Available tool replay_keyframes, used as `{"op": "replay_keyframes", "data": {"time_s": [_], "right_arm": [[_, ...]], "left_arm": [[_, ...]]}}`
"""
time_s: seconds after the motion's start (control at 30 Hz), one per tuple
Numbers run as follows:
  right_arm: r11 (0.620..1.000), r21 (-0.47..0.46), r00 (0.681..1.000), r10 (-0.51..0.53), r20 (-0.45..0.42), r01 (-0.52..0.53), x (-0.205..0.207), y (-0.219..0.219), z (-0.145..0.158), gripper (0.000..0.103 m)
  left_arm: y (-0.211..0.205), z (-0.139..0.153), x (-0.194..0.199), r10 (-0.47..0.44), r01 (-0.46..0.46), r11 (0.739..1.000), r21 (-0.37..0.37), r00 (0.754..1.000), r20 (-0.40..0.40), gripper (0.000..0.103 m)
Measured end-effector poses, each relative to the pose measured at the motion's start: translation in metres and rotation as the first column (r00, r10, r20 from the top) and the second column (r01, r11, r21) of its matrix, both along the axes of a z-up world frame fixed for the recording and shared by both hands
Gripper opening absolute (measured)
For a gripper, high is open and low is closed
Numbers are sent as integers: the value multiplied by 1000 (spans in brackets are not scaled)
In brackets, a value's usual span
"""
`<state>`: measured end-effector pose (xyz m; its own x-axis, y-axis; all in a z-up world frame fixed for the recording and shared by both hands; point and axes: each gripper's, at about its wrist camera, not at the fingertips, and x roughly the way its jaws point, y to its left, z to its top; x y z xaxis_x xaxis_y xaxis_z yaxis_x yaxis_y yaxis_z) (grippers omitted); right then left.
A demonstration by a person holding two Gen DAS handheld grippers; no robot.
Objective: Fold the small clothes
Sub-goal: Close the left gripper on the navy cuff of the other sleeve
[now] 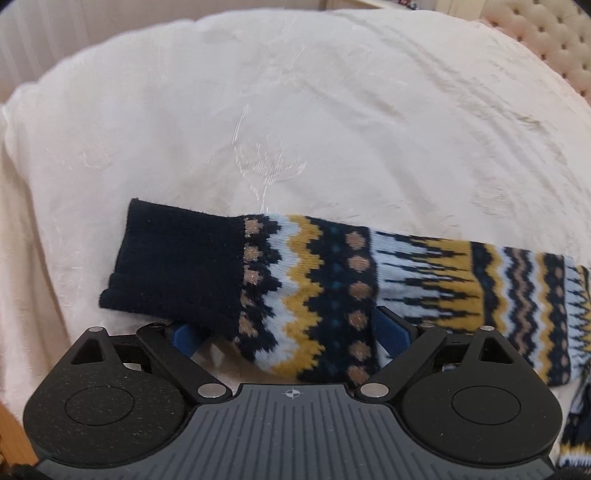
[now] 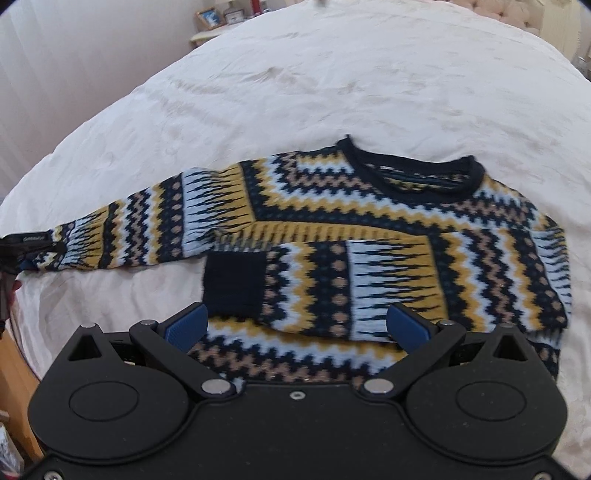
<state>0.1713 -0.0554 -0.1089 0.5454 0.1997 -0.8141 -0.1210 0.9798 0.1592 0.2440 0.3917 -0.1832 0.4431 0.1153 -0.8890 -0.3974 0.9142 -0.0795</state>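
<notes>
Lying flat on the bed (image 2: 332, 74), the patterned sweater (image 2: 424, 229) faces up with its navy collar (image 2: 413, 177) toward the far side. We note zigzag bands of mustard, pale blue, tan and navy across the body.

Right wrist view: one sleeve is folded across the chest, its navy cuff (image 2: 234, 284) ending near the sweater's middle, just beyond our right claw (image 2: 295, 326). That claw stands wide open above the lower part of the garment, blue pads (image 2: 184, 326) spread well apart, nothing between them but the knit below. The other sleeve (image 2: 140, 225) stretches straight out to the left across the white bedspread; at its far end, at the frame's left edge, a dark piece of the other tool meets the sleeve tip.

Left wrist view: that outstretched sleeve (image 1: 406, 280) runs across the frame, its navy cuff (image 1: 177, 269) at left. Our left claw (image 1: 288, 332) is open, pads (image 1: 391, 332) on either side of the sleeve just behind the cuff; the knit lies over and between them. We cannot tell whether the pads touch the fabric.

Background: a tufted headboard (image 1: 554, 40) at upper right in the left view; a small shelf with a picture frame (image 2: 208, 18) at the top of the right view. A wooden edge (image 2: 14, 354) shows beside the bed, lower left.
</notes>
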Motion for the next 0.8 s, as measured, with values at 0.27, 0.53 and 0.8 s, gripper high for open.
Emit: {"op": "replay_keyframes", "data": {"time_s": [0.27,0.53,0.8], "right_arm": [[998,-26,998,50,-44,-52,14,26,0,103],[995,-34,992,92,-83,-96,28,35,-1,103],[992,-26,988,120,-100,-123,36,42,-5,103]], "left_arm": [[1,-25,17,16,-16,1000,5,1000,-10,103],[-15,-32,8,37,-41,996,83,998,45,103],[-3,-14,1,55,-57,998,27,995,82,66]]}}
